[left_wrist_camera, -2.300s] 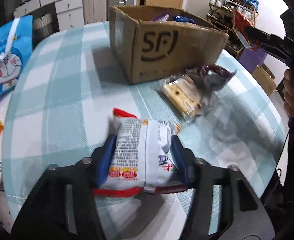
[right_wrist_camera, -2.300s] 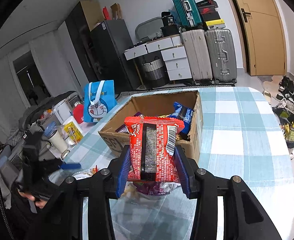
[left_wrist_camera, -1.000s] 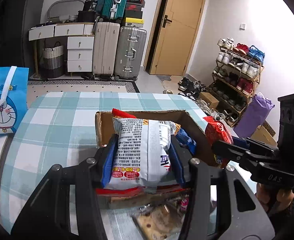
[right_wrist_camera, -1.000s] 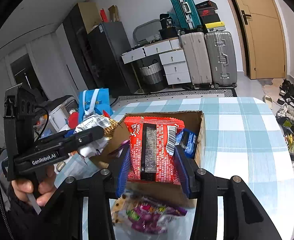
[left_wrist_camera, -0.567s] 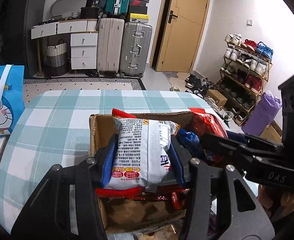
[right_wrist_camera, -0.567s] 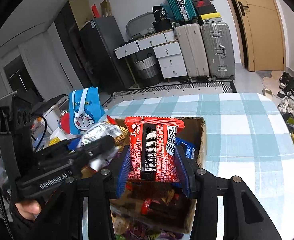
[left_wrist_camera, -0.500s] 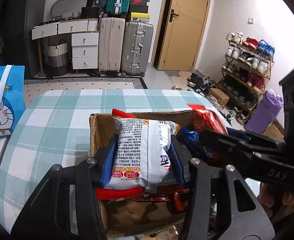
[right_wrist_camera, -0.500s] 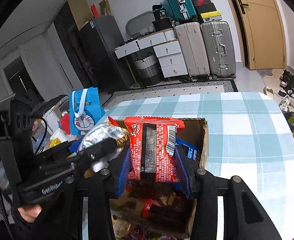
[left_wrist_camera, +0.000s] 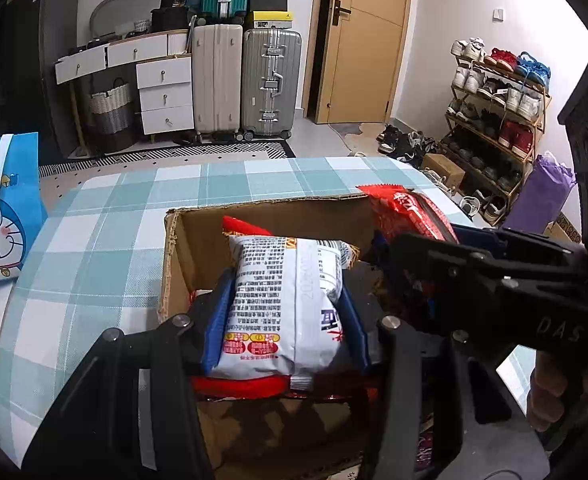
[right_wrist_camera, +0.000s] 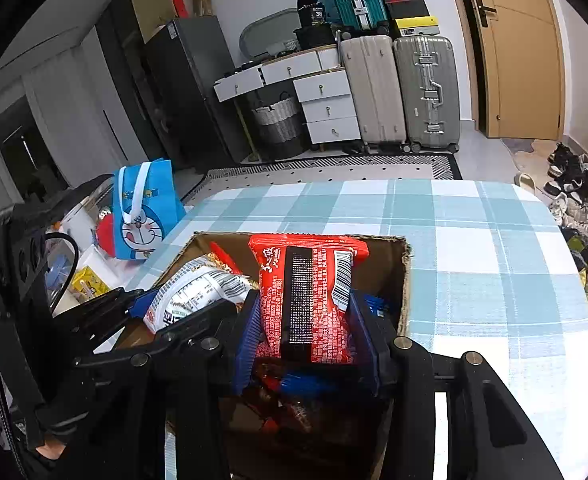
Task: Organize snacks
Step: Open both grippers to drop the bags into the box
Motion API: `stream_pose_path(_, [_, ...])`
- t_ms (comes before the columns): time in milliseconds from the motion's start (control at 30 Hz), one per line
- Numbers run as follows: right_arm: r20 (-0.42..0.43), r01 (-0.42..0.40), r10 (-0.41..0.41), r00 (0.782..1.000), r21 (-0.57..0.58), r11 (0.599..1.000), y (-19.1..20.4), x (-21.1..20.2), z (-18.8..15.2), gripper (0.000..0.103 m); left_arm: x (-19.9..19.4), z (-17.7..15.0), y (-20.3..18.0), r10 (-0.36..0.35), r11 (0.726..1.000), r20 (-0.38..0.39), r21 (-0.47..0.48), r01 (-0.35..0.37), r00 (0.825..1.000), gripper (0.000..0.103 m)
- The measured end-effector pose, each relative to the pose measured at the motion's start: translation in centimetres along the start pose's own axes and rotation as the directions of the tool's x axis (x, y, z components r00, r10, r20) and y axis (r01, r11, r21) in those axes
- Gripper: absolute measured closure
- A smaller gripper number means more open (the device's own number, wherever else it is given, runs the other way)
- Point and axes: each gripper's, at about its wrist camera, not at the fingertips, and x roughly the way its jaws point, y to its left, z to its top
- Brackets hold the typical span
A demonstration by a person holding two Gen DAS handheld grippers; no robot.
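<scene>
Two snack packs held over a cardboard box (left_wrist_camera: 182, 256)

The white pack (left_wrist_camera: 290, 300) is clamped by the left gripper (left_wrist_camera: 286, 320), the red pack (right_wrist_camera: 307, 300) by the right gripper (right_wrist_camera: 305, 328); a checked tablecloth (right_wrist_camera: 473, 240) is spread beneath, suitcases (right_wrist_camera: 397, 92) stand far behind.

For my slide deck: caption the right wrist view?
Right gripper holds a red packet over the open box.

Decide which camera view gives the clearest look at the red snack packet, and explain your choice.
The right wrist view: the red snack packet faces the camera, upright between the right tongs over the cardboard box. The left wrist view shows only its top end behind those tongs.
</scene>
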Motion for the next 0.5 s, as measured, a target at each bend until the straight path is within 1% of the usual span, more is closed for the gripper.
stream_pose_path(67, [-0.002, -0.002, 0.002, 1.000, -0.002, 1.000, 0.1, 0.0, 0.1, 0.059, 0.0, 0.0, -0.2, -0.007, 1.000, -0.001, -0.001, 0.007, 1.000, 0.056])
stream_pose_path(133, [-0.010, -0.003, 0.003, 1.000, -0.009, 1.000, 0.2, 0.1, 0.1, 0.059, -0.2, 0.1, -0.1, -0.028, 0.999, 0.004, -0.016, 0.028, 1.000, 0.056])
stream_pose_path(167, [-0.006, -0.017, 0.017, 1.000, -0.014, 1.000, 0.3, -0.1, 0.2, 0.058, -0.5, 0.1, 0.0, -0.034, 0.999, 0.013, -0.030, 0.034, 0.999, 0.054])
stream_pose_path(200, [0.004, -0.032, 0.032, 0.999, -0.021, 0.999, 0.4, -0.4, 0.2, 0.054, -0.8, 0.2, 0.3, -0.039, 0.998, 0.019, -0.039, 0.040, 0.999, 0.051])
stream_pose_path(233, [0.022, -0.040, 0.041, 0.999, -0.026, 0.999, 0.5, -0.9, 0.1, 0.051, -1.3, 0.2, 0.5, -0.048, 0.998, 0.031, -0.049, 0.049, 0.998, 0.040])
stream_pose_path(267, [0.038, -0.044, 0.045, 0.998, -0.032, 0.999, 0.6, -1.4, 0.1, 0.045, -1.8, 0.2, 0.6, -0.045, 0.998, 0.037, -0.052, 0.046, 0.998, 0.029])
stream_pose_path(300, [0.051, -0.042, 0.044, 0.998, -0.039, 0.998, 0.7, -1.9, 0.0, 0.037, -2.3, 0.2, 0.5, -0.037, 0.998, 0.046, -0.052, 0.039, 0.998, 0.024])
stream_pose_path(367, [0.076, -0.031, 0.034, 0.997, -0.042, 0.999, 0.6, -3.1, -0.2, 0.030, -3.3, 0.1, 0.6, -0.040, 0.998, 0.052, -0.046, 0.043, 0.998, 0.020])
stream_pose_path(433, [0.086, -0.020, 0.024, 0.996, -0.042, 0.999, 0.4, -4.2, -0.6, 0.025, -4.3, -0.1, 0.7, -0.035, 0.999, 0.052, -0.035, 0.037, 0.998, 0.018])
stream_pose_path(500, [0.093, -0.014, 0.017, 0.995, -0.033, 0.999, 0.1, -5.2, -1.2, 0.008, -5.5, -0.5, 0.8, -0.022, 0.999, 0.056, -0.028, 0.023, 0.998, 0.011])
